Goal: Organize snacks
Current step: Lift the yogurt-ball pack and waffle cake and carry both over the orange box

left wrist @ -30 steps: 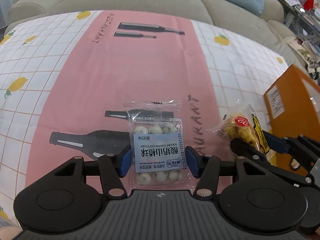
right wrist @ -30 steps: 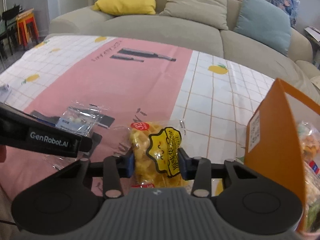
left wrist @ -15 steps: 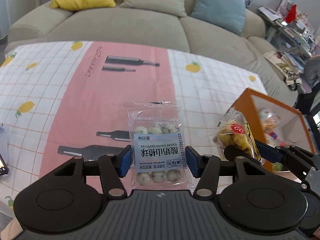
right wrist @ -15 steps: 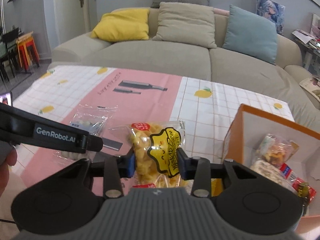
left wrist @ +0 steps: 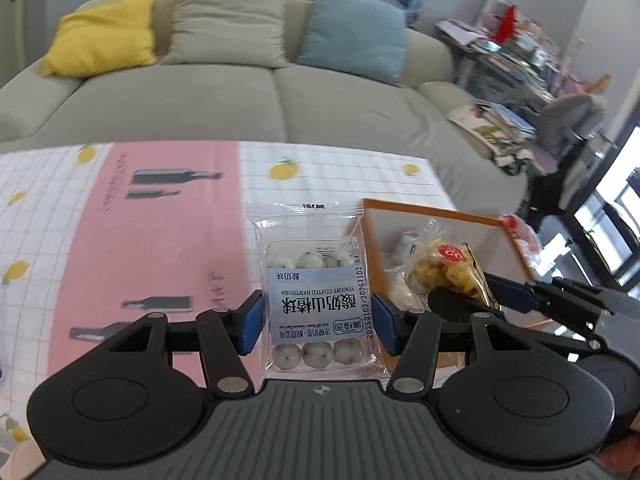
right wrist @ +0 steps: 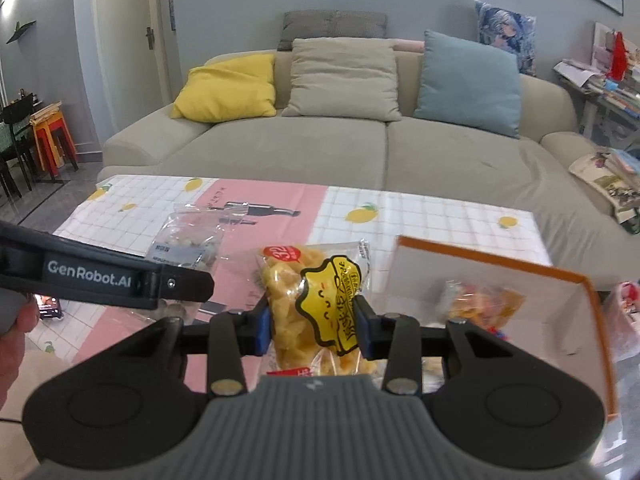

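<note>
My left gripper (left wrist: 318, 322) is shut on a clear pack of yogurt-coated hawthorn balls (left wrist: 316, 292) with a blue label, held up above the table. My right gripper (right wrist: 314, 326) is shut on a yellow snack bag (right wrist: 320, 304), held above the table just left of the orange box (right wrist: 500, 264). The orange box also shows in the left wrist view (left wrist: 440, 210), with the yellow bag (left wrist: 448, 272) over it. The hawthorn pack shows in the right wrist view (right wrist: 188, 236) at the left. Several snack packets (right wrist: 484, 300) lie inside the box.
The table carries a pink and white checked cloth (left wrist: 120, 240) with lemon and bottle prints. A beige sofa (right wrist: 360, 148) with yellow, beige and blue cushions stands behind it. A cluttered side table (left wrist: 512, 52) is at the far right.
Both grippers have risen with their packs and moved right toward the orange box; the box's inside has come more into view. Both grips are unchanged.
</note>
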Demonstrator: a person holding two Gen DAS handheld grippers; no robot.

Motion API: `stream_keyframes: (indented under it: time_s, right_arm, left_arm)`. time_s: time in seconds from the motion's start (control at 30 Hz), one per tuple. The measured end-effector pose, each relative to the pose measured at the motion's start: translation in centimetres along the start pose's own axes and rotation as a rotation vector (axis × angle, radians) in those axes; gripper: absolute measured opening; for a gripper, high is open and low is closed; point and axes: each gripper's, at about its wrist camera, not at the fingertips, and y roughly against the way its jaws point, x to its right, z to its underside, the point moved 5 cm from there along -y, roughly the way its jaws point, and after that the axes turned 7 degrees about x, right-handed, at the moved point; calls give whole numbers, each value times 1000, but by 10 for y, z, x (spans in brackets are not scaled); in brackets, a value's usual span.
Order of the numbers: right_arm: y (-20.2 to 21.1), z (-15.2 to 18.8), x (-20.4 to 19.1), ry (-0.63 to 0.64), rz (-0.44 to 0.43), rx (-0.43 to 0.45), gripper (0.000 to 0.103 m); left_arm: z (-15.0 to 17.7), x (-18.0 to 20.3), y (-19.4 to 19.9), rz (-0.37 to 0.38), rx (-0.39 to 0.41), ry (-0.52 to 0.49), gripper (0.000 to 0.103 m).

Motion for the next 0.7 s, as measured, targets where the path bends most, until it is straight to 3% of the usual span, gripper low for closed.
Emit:
stream_keyframes:
  time_s: [0.37,0.7]
  right_arm:
    - [42,-9,86,5,115,-22,38]
    - [8,16,152,70,210,-131,38]
  left_arm:
    - [-19,86,-33,168,-49,-89,64]
    - [-11,142,-103,222,-175,-192,64]
